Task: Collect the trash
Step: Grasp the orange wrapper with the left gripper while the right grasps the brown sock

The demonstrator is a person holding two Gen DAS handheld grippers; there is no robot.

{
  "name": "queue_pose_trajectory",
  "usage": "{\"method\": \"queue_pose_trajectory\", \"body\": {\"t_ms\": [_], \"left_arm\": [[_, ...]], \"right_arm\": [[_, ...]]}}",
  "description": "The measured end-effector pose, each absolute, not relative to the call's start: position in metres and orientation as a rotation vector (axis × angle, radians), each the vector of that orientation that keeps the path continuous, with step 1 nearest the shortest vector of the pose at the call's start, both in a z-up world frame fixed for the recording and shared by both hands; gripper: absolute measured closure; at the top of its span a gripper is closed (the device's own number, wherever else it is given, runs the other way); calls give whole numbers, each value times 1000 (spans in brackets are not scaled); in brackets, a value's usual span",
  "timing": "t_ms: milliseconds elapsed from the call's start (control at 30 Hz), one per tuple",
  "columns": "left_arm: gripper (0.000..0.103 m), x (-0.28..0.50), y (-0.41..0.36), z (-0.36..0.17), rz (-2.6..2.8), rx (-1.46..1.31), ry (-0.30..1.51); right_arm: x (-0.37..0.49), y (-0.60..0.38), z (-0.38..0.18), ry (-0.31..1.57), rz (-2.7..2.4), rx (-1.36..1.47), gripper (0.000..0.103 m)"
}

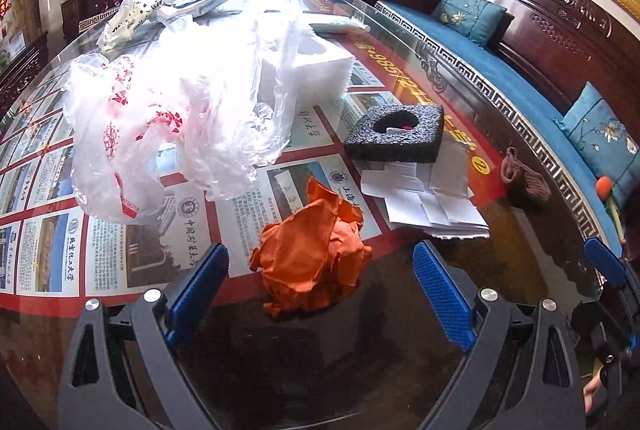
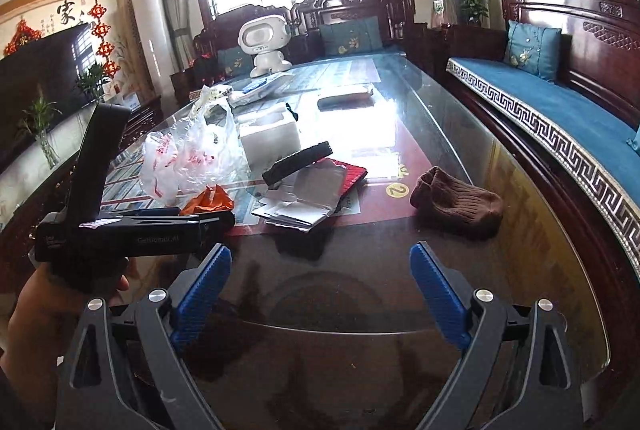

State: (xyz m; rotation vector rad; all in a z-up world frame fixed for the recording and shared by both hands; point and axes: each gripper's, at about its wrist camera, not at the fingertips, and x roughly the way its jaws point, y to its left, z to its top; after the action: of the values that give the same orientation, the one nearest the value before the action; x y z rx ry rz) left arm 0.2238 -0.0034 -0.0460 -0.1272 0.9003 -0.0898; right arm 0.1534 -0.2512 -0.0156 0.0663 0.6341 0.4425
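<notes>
Left gripper jaws apart, empty, aimed at crumpled orange wrapper near front of glass table. Right gripper jaws apart, empty, over bare glass. Plastic bag slumps just behind wrapper, mouth not clearly open. Black foam block sits on loose papers; brown sock apart at right. Looks like approach-to-pick step. Next move probably: lower left jaws around wrapper, close, carry to bag.

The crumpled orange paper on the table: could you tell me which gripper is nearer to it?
Left. The left gripper is open with the crumpled orange paper right between its fingertips; the right gripper is open farther off, to that paper's right.
</notes>
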Motion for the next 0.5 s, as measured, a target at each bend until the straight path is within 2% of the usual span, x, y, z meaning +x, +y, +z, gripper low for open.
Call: {"method": "queue_pose_trajectory", "body": {"t_ms": [100,167,200,233,500], "left_arm": [[13,229,-3,-48,-83,-141,908],[33,232,-5,-50,-85,-145,920],[38,231,-7,-50,-68,-125,909],[50,230,-9,-50,-70,-121,909],[53,219,-16,-45,-92,-141,903]], "right_arm": [[165,-260,-15,655,436,50,15],[173,-267,-16,668,439,40,15],[176,-270,-16,674,445,39,15],[180,-273,-17,680,450,41,15],[211,-292,-19,713,391,-1,16]]}}
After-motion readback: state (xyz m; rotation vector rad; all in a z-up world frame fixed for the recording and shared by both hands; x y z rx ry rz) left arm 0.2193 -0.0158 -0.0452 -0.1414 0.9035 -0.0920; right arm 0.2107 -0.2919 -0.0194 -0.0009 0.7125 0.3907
